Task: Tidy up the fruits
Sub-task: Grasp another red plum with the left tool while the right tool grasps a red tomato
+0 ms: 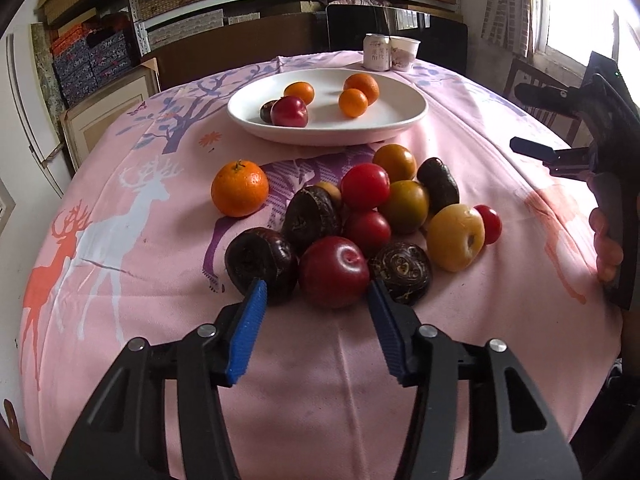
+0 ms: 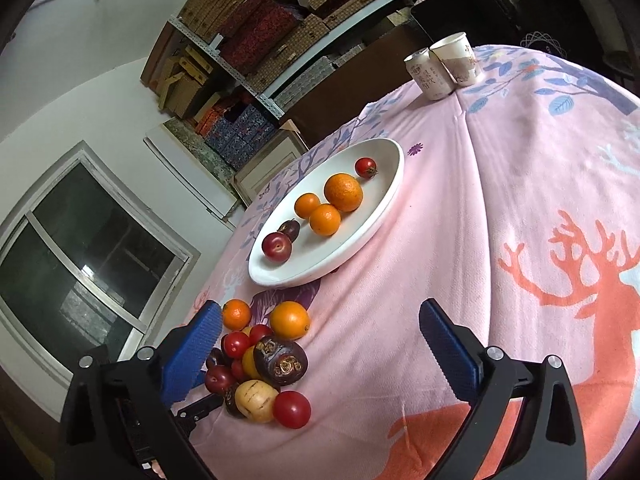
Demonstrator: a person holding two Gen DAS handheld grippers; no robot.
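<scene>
left gripper: spread, red plum just ahead between its fingertips, in fruit pile near white plate | right gripper: spread, empty, beside pile

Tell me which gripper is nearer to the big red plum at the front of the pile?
Left. The left gripper is open with the red plum just ahead between its fingers. The right gripper is open above bare tablecloth, off to the pile's side.
</scene>
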